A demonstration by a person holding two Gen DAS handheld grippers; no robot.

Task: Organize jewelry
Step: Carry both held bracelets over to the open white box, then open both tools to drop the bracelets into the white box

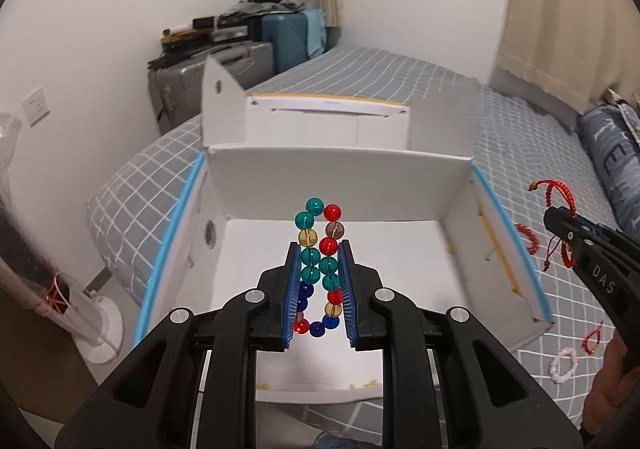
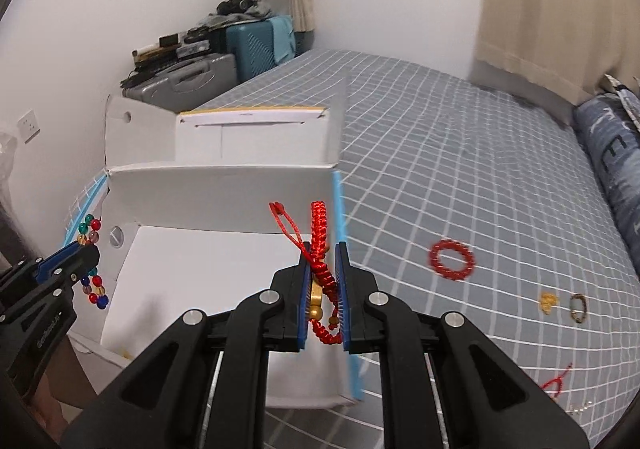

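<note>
My left gripper [image 1: 319,247] is shut on a multicolour bead bracelet [image 1: 320,249] and holds it above the inside of the open white box [image 1: 340,177]. My right gripper [image 2: 323,247] is shut on a red braided cord bracelet [image 2: 320,233] with a gold piece, above the box's right wall [image 2: 340,209]. The right gripper with the red cord also shows in the left wrist view [image 1: 560,217]. The left gripper with the beads shows in the right wrist view [image 2: 86,245].
On the grey checked bedspread [image 2: 460,169] lie a red bead bracelet [image 2: 452,260], a gold trinket [image 2: 547,302], a dark ring bracelet [image 2: 578,308], a red cord piece [image 2: 556,381] and a pink bead bracelet [image 1: 564,363]. Suitcases [image 1: 224,61] stand beyond the bed.
</note>
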